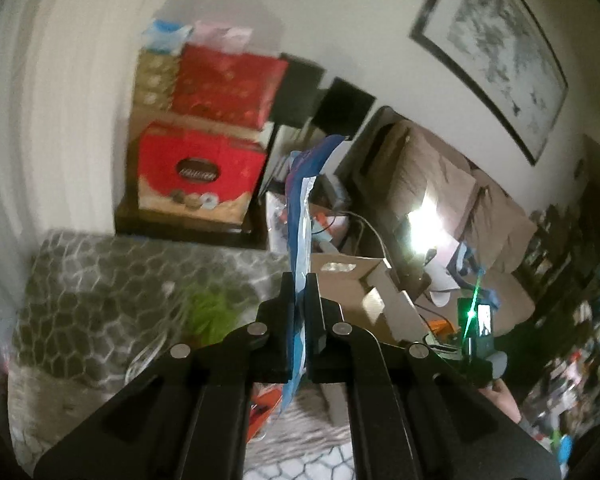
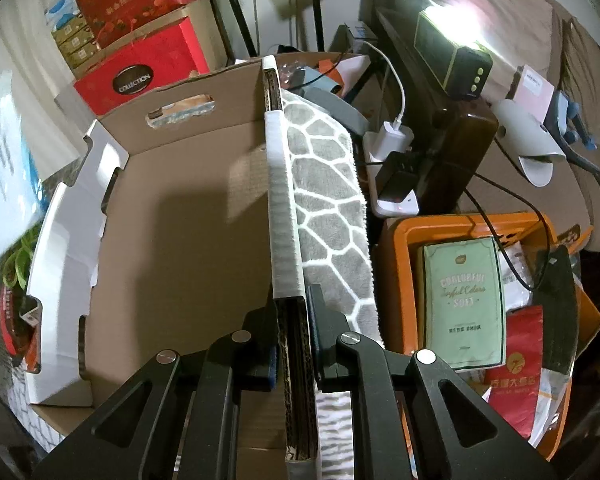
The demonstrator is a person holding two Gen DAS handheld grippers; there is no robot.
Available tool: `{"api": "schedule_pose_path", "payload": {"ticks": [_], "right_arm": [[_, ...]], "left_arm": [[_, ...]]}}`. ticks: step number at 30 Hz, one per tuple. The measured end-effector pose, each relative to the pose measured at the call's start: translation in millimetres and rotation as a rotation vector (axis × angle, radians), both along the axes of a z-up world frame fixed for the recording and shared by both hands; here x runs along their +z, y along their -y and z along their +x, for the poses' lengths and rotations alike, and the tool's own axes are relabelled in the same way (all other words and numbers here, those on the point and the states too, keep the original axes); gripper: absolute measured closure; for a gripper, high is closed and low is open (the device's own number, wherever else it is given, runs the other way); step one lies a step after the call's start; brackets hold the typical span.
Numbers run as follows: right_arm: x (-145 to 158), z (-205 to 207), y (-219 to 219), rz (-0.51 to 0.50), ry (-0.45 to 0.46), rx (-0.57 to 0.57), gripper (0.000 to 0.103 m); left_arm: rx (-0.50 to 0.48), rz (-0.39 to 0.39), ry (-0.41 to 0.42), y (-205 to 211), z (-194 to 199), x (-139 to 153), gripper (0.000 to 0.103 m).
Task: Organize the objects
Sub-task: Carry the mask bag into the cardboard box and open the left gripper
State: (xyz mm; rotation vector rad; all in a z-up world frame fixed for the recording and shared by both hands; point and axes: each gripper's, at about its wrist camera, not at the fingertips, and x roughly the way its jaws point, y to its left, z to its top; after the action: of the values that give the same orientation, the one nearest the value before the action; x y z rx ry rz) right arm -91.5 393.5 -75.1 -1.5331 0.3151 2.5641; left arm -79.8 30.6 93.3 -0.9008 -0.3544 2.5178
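Note:
My left gripper [image 1: 299, 280] is shut on a blue and white plastic packet [image 1: 300, 208], held upright in the air above the grey patterned rug [image 1: 100, 280]. My right gripper [image 2: 293, 300] is shut on the right side wall [image 2: 284, 208] of an open cardboard box [image 2: 172, 232]. The box is empty inside. It also shows in the left wrist view [image 1: 360, 284], below and right of the packet. The packet's edge shows blurred at the far left of the right wrist view [image 2: 4, 160].
An orange bin [image 2: 404, 240] with a green packet [image 2: 464, 300] and red pouch [image 2: 516, 372] stands right of the box. A power strip with chargers [image 2: 392, 168], red gift boxes [image 2: 148, 68], a green rubber-band bundle [image 1: 212, 312] and a sofa [image 1: 460, 184] surround it.

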Motion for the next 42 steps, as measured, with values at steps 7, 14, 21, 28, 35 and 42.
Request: {"api": "schedule_pose_path", "payload": {"ticks": [7,14,21,28,35,42], "right_arm": [[0,0,1,0.0,-0.002,-0.001,0.092],[0,-1,0,-0.008,-0.003,-0.004,0.092],[0,0,1,-0.015,-0.007,-0.004,0.092],[1,1,0,-0.018,-0.012,0.001,0.092],[2,1,-1,-0.018,-0.012,0.001,0.091],[2,1,-1,-0.01,-0.011,0.004,0.091]], "left_arm": [[-0.074,-0.121,-0.11,-69,-1,2,0.1],[-0.148,-0.278,-0.137,-130,6,-19,0.1],[-0.226,-0.434,-0.149,-181,19,-53,0.099],[-0.319,-0.44,-0.067,-202,26,-86,0.091],[-0.371,-0.285,0.019,-182,24,-81,0.052],[-0.373,-0.095,0.093,-126,13,-61,0.038]]}}
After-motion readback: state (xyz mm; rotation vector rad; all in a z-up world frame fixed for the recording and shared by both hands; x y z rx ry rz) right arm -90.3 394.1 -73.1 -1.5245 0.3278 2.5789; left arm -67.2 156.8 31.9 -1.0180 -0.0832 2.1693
